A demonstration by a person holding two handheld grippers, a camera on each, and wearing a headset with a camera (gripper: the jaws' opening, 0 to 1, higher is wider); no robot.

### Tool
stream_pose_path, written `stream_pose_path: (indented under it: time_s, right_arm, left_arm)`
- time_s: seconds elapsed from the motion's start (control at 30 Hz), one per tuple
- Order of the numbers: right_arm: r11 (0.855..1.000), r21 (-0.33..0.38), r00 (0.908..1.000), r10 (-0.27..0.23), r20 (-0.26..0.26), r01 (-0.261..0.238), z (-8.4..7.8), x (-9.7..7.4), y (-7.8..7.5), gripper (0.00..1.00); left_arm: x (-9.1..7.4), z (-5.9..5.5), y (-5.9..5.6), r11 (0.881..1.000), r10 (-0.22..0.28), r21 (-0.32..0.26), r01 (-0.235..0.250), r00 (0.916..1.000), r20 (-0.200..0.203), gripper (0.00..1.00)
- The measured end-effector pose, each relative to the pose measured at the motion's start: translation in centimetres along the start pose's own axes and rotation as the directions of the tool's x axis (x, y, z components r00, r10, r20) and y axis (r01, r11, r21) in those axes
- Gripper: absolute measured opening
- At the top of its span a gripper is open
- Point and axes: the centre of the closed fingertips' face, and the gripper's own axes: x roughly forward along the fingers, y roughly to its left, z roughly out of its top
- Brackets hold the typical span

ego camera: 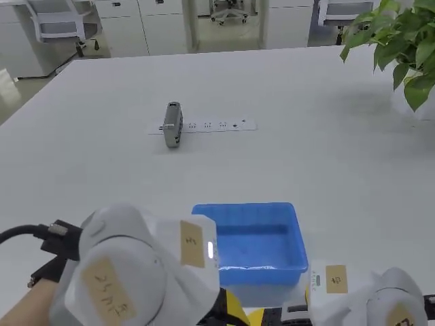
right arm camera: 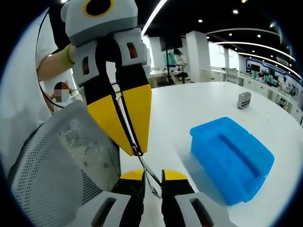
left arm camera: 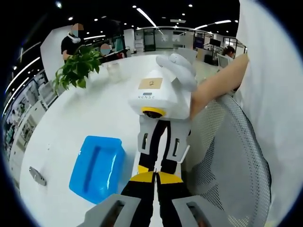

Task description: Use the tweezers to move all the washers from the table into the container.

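Right tongs (right arm camera: 152, 183) nearly closed, pinching tweezers (right arm camera: 146, 169); left tongs (right arm camera: 134, 149) grip them too.

Seen in the left gripper view, my right gripper (left arm camera: 155, 166) has small grey lettering (left arm camera: 146, 96) on its white housing that reads something like "KENSE" (I'm unsure of the first letter). The tan sticker (left arm camera: 150, 83) above it is too small to read. In the head view, the handwritten labels (ego camera: 109, 291) on my left gripper (right arm camera: 137, 151) and on the right one are scrawls I cannot make out.

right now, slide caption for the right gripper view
left hand-held gripper meets right hand-held gripper at thin tweezers, blue container alongside on white table
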Motion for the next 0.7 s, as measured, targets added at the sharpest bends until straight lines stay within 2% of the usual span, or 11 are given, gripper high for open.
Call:
stream_pose_path:
  time_s: [0.33, 0.4, 0.47, 0.5, 0.57, 0.7]
  right_arm:
    - [1.0, -0.01, 1.0, 0.0, -0.004, 0.0, -0.1, 0.1, -0.1, 0.08]
    - [0.999, -0.042, 0.9999, -0.004, -0.015, 0.003, -0.2, 0.0, -0.1, 0.06]
    - [0.995, -0.095, 0.9994, -0.026, -0.023, 0.024, -0.3, 0.0, -0.3, 0.04]
    - [0.993, -0.113, 0.9993, -0.02, -0.03, 0.017, -0.3, 0.1, -0.1, 0.04]
    - [0.995, -0.099, 0.9994, -0.02, -0.028, 0.017, -0.3, 0.0, -0.2, 0.03]
    - [0.998, -0.058, 0.9995, -0.026, -0.02, 0.025, -0.3, -0.1, -0.8, 0.03]
  left_arm:
    - [0.1, 0.0, 0.1, 1.0, -0.002, -0.002, 0.002, 1.0, -0.002, 0.0]
    - [0.2, 0.0, 0.0, 1.0, -0.003, 0.006, 0.003, 1.0, 0.003, 0.0]
    - [0.3, 0.1, 0.3, 1.0, 0.015, 0.019, -0.015, 0.9998, 0.016, 0.0]
    - [0.3, 0.1, 0.2, 1.0, 0.014, 0.006, -0.014, 0.9996, 0.024, 0.0]
    - [0.3, 0.5, 0.3, 0.999, 0.028, -0.017, -0.027, 0.9983, 0.052, 0.0]
    - [-0.1, 1.2, 0.6, 0.993, 0.07, -0.1, -0.057, 0.9886, 0.133, 0.05]
